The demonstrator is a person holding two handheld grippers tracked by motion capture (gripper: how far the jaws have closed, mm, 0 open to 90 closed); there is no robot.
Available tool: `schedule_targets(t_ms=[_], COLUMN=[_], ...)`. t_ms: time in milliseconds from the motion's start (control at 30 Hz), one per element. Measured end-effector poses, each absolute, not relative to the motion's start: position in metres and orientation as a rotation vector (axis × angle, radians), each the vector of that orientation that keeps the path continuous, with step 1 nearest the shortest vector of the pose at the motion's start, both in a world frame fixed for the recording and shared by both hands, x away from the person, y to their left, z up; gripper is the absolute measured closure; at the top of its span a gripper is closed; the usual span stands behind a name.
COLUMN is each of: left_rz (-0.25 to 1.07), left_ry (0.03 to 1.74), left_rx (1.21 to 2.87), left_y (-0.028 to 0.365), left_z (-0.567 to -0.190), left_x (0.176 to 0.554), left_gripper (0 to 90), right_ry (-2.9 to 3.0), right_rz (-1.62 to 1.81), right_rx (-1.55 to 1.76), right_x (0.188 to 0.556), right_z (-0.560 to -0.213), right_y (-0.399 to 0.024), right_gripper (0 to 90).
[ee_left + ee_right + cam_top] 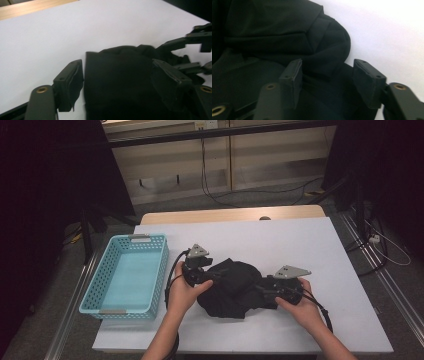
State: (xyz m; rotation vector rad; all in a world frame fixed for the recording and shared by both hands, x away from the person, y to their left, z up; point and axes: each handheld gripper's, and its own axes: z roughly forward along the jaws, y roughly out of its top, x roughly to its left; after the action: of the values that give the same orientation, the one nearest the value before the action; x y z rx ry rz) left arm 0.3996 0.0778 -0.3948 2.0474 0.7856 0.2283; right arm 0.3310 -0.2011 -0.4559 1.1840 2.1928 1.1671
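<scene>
On the white desk [300,245], right of the turquoise perforated plastic basket [100,290], the crumpled black cloth garment [232,287] lies between both tools. The left hand-held gripper [117,80] straddles a fold with its jaws apart and could let it slip; the right hand-held gripper [327,75], jaws also apart around a bunched edge, may catch several layers.

Dim room, grey floor [280,200], cables [220,195]

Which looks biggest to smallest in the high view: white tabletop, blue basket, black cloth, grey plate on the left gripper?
1. white tabletop
2. blue basket and black cloth: these two look alike in spread, the basket perhaps slightly larger, so I won't rank them.
3. grey plate on the left gripper: clearly smallest.
</scene>
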Motion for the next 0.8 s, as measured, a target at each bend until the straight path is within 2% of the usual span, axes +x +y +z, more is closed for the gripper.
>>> schedule_targets(t_ms=[167,367,600,800], left_rz=[0.155,0.176,0.117,0.124], left_ry=[0.739,0.662,0.645,0.646], left_rx=[2.063,2.147,2.225,2.255], left_y=[0.060,0.041,0.027,0.026], left_z=[-0.395,-0.403,-0.419,-0.428], left_x=[0.392,0.384,0.380,0.381], left_gripper=[23.2,23.1,32.4,41.5], right_ry=[2.173,2.147,2.146,2.177], right_rz=[1.153,1.153,1.147,1.182], right_rx=[1.231,1.256,1.261,1.266], right_x=[0.331,0.331,0.329,0.329], right_z=[-0.457,-0.454,-0.453,-0.454], right_y=[-0.201,-0.208,-0.213,-0.211], right_gripper=[20.0,16.6,23.5,39.7])
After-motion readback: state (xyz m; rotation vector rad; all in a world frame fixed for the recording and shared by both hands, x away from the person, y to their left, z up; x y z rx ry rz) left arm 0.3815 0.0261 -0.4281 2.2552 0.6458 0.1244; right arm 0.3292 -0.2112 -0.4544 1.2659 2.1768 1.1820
